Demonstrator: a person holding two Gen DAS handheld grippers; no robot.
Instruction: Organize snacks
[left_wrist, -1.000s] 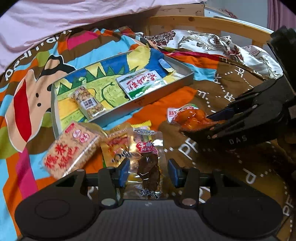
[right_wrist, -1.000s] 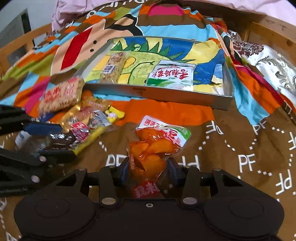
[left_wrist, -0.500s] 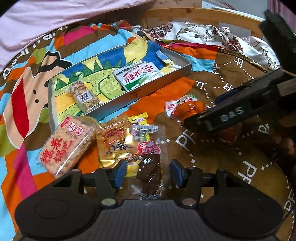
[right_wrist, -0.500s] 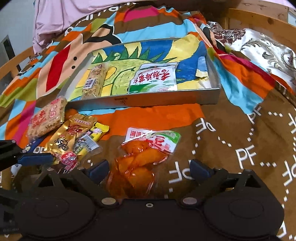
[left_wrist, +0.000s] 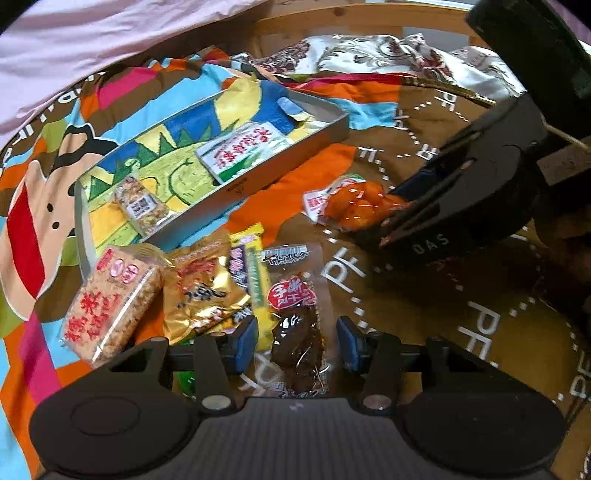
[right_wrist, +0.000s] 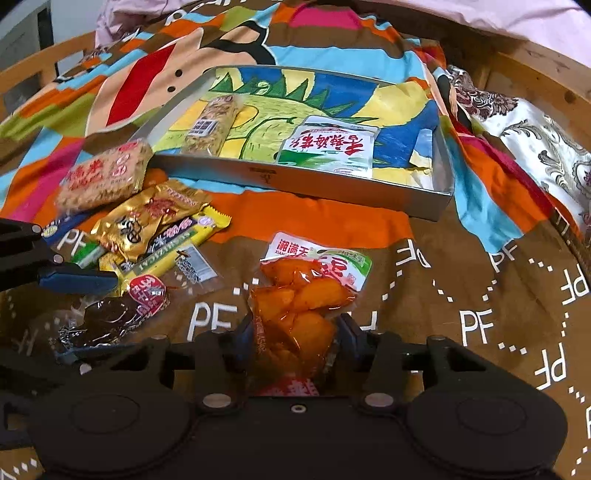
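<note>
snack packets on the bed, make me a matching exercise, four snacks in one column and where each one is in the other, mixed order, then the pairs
Things:
1. orange snack pack
2. dark brown snack pack
3. white and green packet
4. gold packet

Places:
A. inside the grey tray
B. between the right gripper fingers
C. on the blanket, outside the tray, beside the rice cracker pack
D. between the left gripper fingers

Pairs: 1-B, 2-D, 3-A, 4-C
</note>
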